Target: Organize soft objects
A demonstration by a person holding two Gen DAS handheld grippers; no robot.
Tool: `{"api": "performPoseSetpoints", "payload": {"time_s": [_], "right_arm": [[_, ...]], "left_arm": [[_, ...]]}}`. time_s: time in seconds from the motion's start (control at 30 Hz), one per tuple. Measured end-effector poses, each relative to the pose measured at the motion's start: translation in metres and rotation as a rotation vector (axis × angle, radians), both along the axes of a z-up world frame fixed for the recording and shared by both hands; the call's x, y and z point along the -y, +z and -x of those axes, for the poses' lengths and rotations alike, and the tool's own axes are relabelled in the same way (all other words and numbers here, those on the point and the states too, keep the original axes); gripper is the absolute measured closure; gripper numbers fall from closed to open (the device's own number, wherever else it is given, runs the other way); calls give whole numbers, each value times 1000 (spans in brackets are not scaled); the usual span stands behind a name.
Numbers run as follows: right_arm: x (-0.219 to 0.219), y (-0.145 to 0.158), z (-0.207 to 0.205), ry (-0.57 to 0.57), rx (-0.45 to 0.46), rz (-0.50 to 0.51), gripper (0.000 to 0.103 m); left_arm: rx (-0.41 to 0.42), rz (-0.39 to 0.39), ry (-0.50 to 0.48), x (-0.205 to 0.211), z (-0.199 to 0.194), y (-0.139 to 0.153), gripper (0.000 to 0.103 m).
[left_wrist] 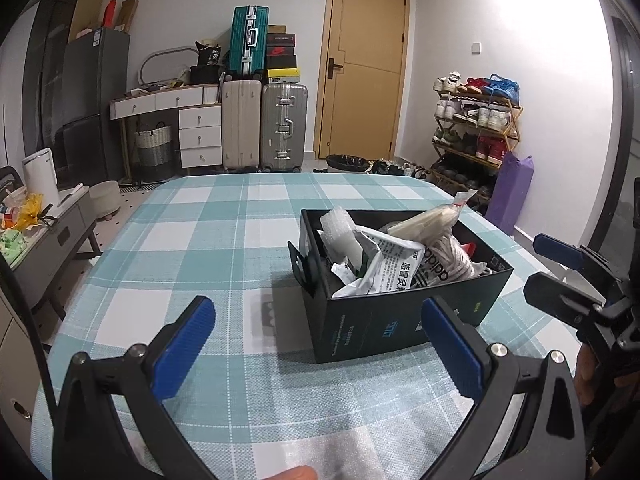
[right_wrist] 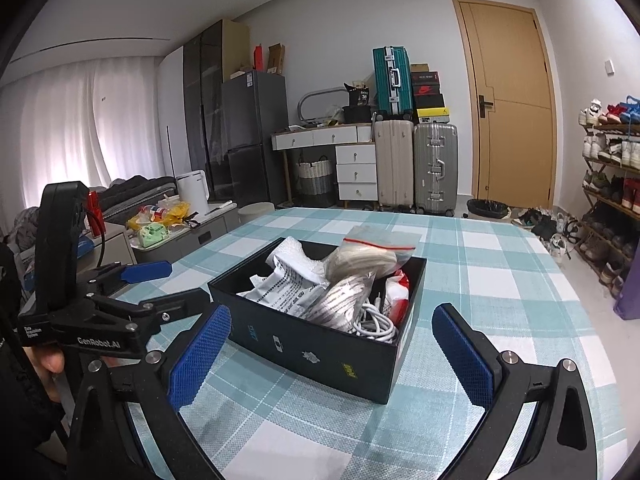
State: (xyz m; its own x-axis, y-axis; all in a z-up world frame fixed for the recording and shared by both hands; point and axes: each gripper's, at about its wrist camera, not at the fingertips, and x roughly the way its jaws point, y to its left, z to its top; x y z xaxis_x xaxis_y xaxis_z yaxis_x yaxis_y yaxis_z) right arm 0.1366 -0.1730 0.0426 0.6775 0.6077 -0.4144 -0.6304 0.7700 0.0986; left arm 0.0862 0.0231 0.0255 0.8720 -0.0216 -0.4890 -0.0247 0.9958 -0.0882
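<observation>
- The black box [left_wrist: 400, 312] sits on the checked tabletop [left_wrist: 208, 240], right of centre in the left wrist view and in the middle of the right wrist view [right_wrist: 320, 344].
- It is open at the top and crammed with soft things: a white printed pouch [left_wrist: 394, 266], a piece of white foam wrap [left_wrist: 340, 226], a zip bag with a red seal [right_wrist: 374, 254], a striped white bag [left_wrist: 448, 266] and a coiled white cable [right_wrist: 374, 326].
- The left tongs [left_wrist: 318, 344] stand wide apart at the bottom of their own view, holding nothing. The box's near corner lies just beyond the right-hand pad [left_wrist: 452, 350]; the other pad is over bare cloth, well left of the box.
- The right tongs [right_wrist: 332, 360] are likewise spread wide and hold nothing. In their view the near wall of the box shows between the two blue pads [right_wrist: 200, 356], slightly ahead of the tips; whether either pad touches the cardboard cannot be told.
- Each tool appears in the other's camera: the right tongs at the right edge of the left wrist view [left_wrist: 560, 272], beside the box, and the left tongs at the left edge of the right wrist view [right_wrist: 160, 284], its tips near the box's left corner.
- In the upper part of both frames stand suitcases [left_wrist: 264, 128] beside a tan door [left_wrist: 364, 64], with a shoe rack [left_wrist: 476, 128] to the right.
</observation>
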Motion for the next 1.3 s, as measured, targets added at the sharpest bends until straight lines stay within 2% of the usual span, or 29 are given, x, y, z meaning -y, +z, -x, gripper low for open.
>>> {"api": "performPoseSetpoints", "payload": {"time_s": [0.23,0.43,1.3], "right_arm": [[-1,1,6,-7,36,7,1],[-3,1,7,0,36,2,0],[-1,1,8,0,33,-2,0]], "left_arm": [[7,-6,8,1,1,0,0],[7,11,16,-3,1,0,0],[14,0,16,-3,3,1,0]]}}
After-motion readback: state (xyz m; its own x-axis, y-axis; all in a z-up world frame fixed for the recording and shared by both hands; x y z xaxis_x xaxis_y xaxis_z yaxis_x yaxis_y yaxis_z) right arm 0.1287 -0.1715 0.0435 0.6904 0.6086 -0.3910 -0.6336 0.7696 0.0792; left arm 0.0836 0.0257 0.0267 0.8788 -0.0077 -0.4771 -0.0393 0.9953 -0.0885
